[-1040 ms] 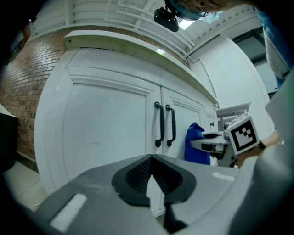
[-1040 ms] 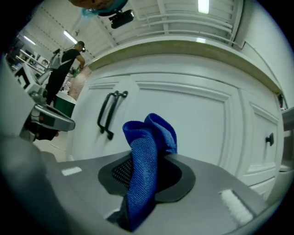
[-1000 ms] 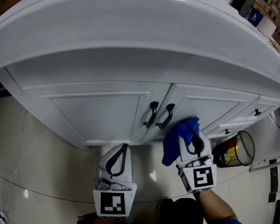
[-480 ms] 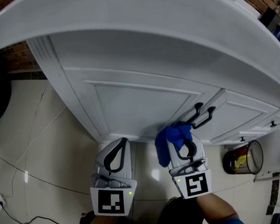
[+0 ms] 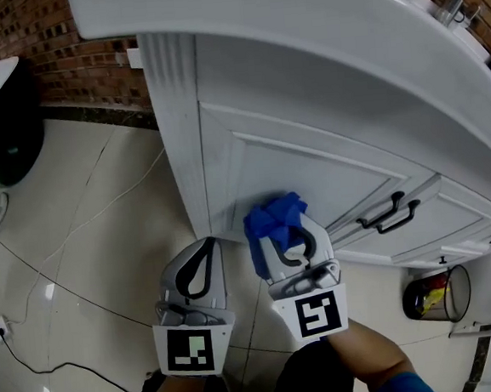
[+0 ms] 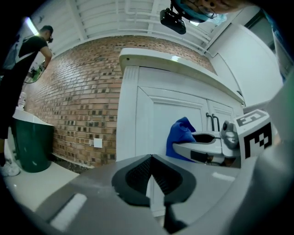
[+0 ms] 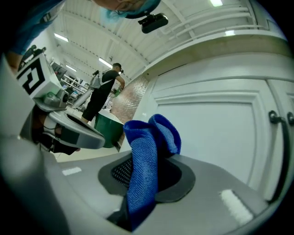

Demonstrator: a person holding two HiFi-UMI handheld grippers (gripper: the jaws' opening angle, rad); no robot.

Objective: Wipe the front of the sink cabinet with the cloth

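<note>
The right gripper (image 5: 283,232) is clamped on a blue microfibre cloth (image 5: 273,217). In the right gripper view the two dark jaw pads are pressed on a fold of the cloth (image 7: 143,170), and the loose end stands up above them as a rounded bunch. The cloth is in front of the white sink cabinet (image 5: 299,173), at the lower left part of the left door, just beside the fluted corner post (image 5: 176,129). It is very near the door panel, but I cannot tell if it really touches the surface.

The left gripper (image 5: 197,270) is just beside the right one, a little lower and further from the cabinet. In the left gripper view its jaws (image 6: 151,176) are together and nothing is between them. This view also shows the cloth (image 6: 180,134) before the white door.

Two black curved door handles (image 5: 390,213) are on the cabinet, well apart from the cloth, to the right of it. The white curved countertop (image 5: 299,32) hangs over the doors. A red brick wall (image 5: 53,45) stands to the left of the cabinet, and a thin black cable (image 5: 32,271) lies on the pale tiled floor (image 5: 85,213). A small wire bin with yellow contents (image 5: 434,296) stands on the floor at the right. In the left gripper view a dark green bin (image 6: 32,147) stands by the brick wall, next to a person in dark clothes (image 6: 25,55).
</note>
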